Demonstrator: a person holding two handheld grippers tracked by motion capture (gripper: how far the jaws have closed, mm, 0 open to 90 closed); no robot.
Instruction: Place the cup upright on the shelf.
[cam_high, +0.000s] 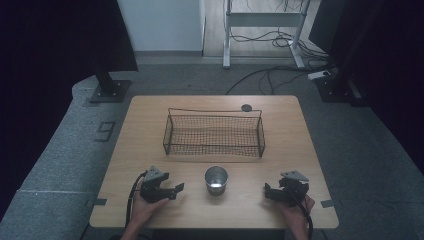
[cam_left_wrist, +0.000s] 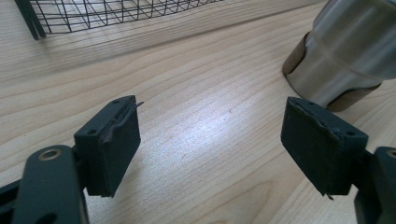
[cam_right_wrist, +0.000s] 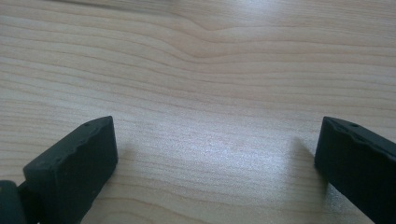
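Cup pos: steel cup (cam_high: 216, 180) stands upright on the worktop (cam_high: 300, 150), btwn your two grippers, just in front of the wire basket (cam_high: 214, 134); touching neither.
L gripper: left gripper (cam_high: 176, 189) rests low on the worktop w/ fingers (cam_left_wrist: 109, 144) spread wide, nothing btwn them; cup sits ahead and to one side of its line in the left gripper view (cam_left_wrist: 348, 51).
R gripper: right gripper (cam_high: 267, 192) also low, fingers (cam_right_wrist: 74, 170) wide apart, empty; bare wood ahead of it.
Step, as I judge it: reach for the cup, prob. to put it in the basket.
How to do it well: pick one gripper, L looks nearer; swing it so the cup's wall is centred btwn the fingers before closing; come in level, approx mid-height, so you don't knock it over; close slowly.
Cup look: brushed metal, shiny, open top, looks empty; brown band or tabs near the base, can't tell what.
Handling guess: smooth, round, light; may slip or tip if pinched off-centre.
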